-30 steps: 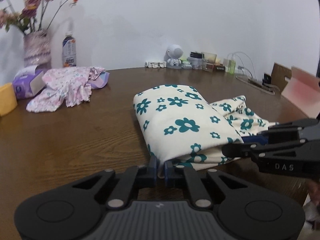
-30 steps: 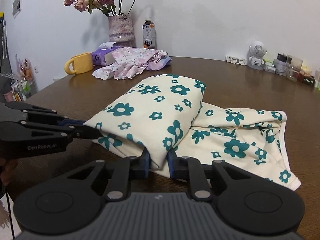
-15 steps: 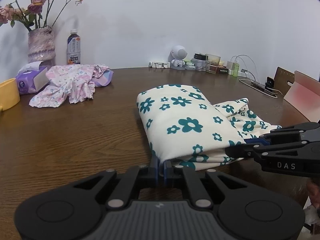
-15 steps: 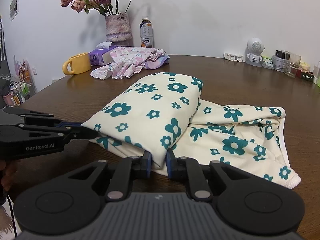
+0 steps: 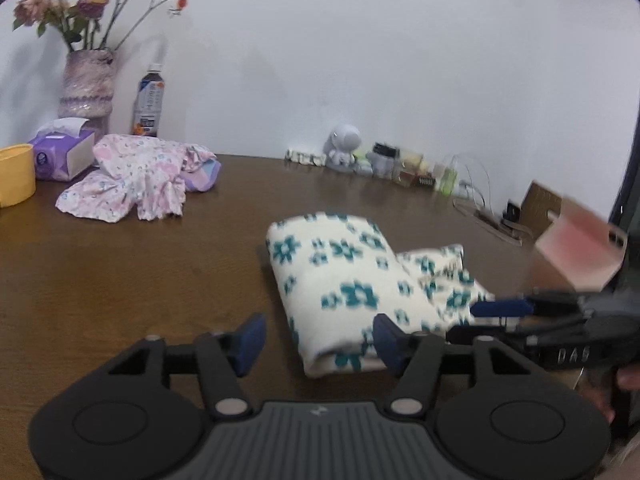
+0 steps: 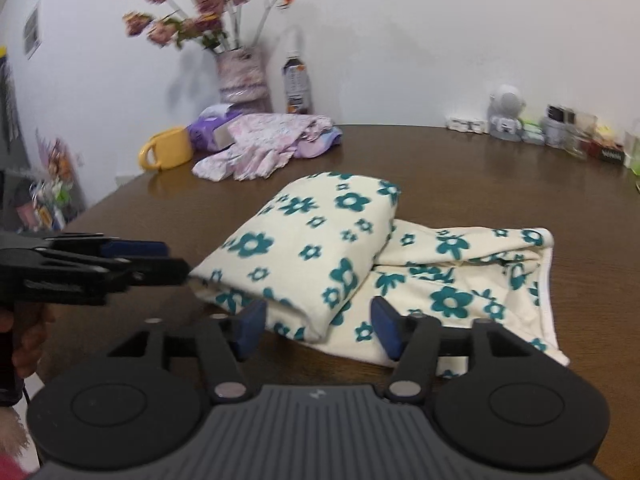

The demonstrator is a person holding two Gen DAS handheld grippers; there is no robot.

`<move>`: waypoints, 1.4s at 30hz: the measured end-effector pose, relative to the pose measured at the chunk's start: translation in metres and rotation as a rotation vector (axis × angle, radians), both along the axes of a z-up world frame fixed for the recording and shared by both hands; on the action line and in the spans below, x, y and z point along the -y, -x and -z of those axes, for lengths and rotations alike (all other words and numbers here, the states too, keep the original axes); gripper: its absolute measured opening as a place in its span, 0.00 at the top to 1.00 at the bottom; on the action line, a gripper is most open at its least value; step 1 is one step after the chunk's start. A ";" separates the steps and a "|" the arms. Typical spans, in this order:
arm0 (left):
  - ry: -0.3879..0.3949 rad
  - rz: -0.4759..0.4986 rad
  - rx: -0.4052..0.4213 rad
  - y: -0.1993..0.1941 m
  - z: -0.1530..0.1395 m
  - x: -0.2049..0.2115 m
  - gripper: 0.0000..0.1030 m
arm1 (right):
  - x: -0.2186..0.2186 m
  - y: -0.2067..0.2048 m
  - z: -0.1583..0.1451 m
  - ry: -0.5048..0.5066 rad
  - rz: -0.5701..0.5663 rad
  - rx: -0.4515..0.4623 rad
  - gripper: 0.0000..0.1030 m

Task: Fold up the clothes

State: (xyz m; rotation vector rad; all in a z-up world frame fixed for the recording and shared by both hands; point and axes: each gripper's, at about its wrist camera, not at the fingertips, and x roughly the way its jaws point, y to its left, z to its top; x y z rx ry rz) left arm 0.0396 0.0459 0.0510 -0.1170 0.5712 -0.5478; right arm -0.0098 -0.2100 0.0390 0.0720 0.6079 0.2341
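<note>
**Clerk:** Tools, two, handheld. Left tool [image 5: 316, 338]: released, blue pads spread, the near corner of the floral garment [image 5: 344, 292] lying between them untouched. Right tool [image 6: 316, 326]: likewise released, pads either side of the folded edge, gripping nothing.

**Checker:** Location of the garment?

**Clerk:** On the brown wood-grain worktop [image 5: 120, 280], near edge, middle. Cream cloth, teal flower print, soft and thick; upper layer doubled over into a rounded, puffy roll, lower layer spread flat to the right with a thin white hem.

**Checker:** Risks?

**Clerk:** Item one: the roll is plump rather than creased, so it may spring open or slump off the lower layer with nothing pinning it. Item two: either tool, withdrawing low, could snag the edge and drag the fold askew. Item three: both tools sit close together and could knock each other.

**Checker:** Other stock?

**Clerk:** Pink floral garment [image 6: 264, 148], crumpled, thin, ruffled; yellow mug [image 6: 166, 154]; tissue box [image 5: 60, 156]; patterned vase [image 6: 240, 76] of dried flowers; bottle [image 6: 297, 84]. Left view is blurred, so the fold's far edge is possibly uneven.
</note>
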 end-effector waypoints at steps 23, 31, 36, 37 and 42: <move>0.162 -0.061 -0.268 -0.055 0.020 0.006 0.85 | 0.016 -0.053 0.012 -0.210 0.084 -0.172 0.82; 0.172 -0.074 -0.246 -0.051 0.015 0.004 0.85 | 0.015 -0.051 0.008 -0.174 0.087 -0.158 0.78; 0.211 -0.086 -0.268 -0.059 0.017 0.000 0.65 | 0.013 -0.050 -0.005 -0.142 0.090 -0.078 0.63; 0.219 -0.082 -0.283 -0.062 0.020 0.001 0.65 | 0.013 -0.053 -0.005 -0.146 0.086 -0.081 0.63; 0.243 -0.079 -0.293 -0.066 0.028 0.002 0.71 | 0.016 -0.067 0.005 -0.184 0.092 -0.140 0.73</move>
